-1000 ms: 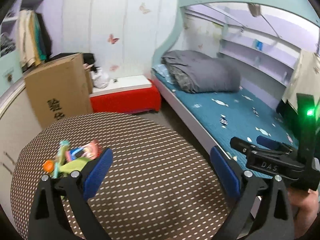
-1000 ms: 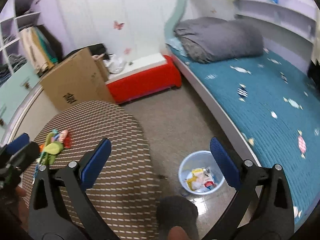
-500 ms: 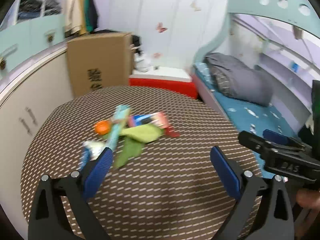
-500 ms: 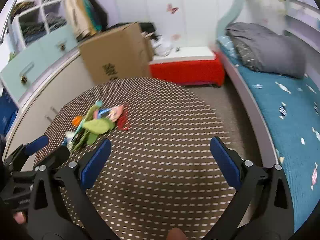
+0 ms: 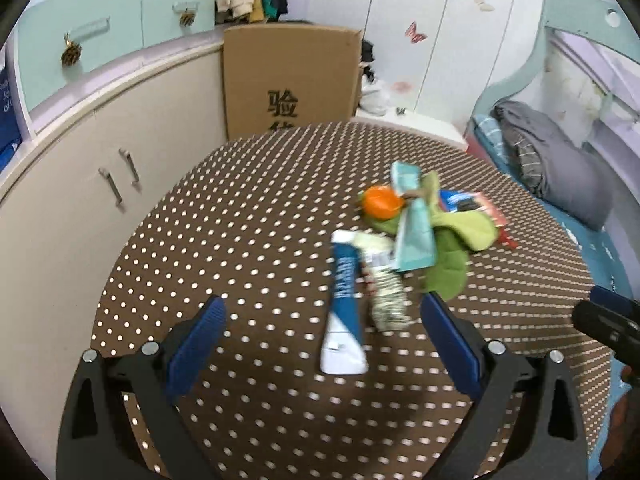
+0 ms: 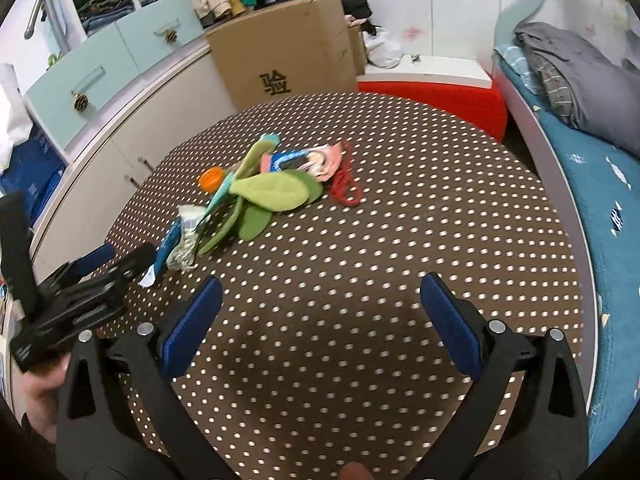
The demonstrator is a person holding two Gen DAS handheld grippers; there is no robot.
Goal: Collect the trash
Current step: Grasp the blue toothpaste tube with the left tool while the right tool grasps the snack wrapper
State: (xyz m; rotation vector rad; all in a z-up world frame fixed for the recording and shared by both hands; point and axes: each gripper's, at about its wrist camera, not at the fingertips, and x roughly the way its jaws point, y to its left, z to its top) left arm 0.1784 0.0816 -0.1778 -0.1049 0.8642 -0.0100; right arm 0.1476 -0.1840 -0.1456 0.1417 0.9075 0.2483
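Two grippers hover over our brown dotted round table (image 5: pixel 240 248), the left gripper (image 5: pixel 322 338) and right gripper (image 6: pixel 320 314) both with jaws spread wide and holding nothing. The trash pile (image 5: pixel 404 232) lies far-centre on the table: blue-white wrapper (image 5: pixel 344 300) nearest, orange cap (image 5: pixel 382 202), green scraps. A cardboard box (image 5: pixel 290 80) stands beyond, its contents hidden.

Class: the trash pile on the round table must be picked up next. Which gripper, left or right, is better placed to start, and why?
Left. The left gripper is open, with the blue-and-white wrapper lying between its fingers. The right gripper, also open, faces bare tablecloth, the pile off to its left.
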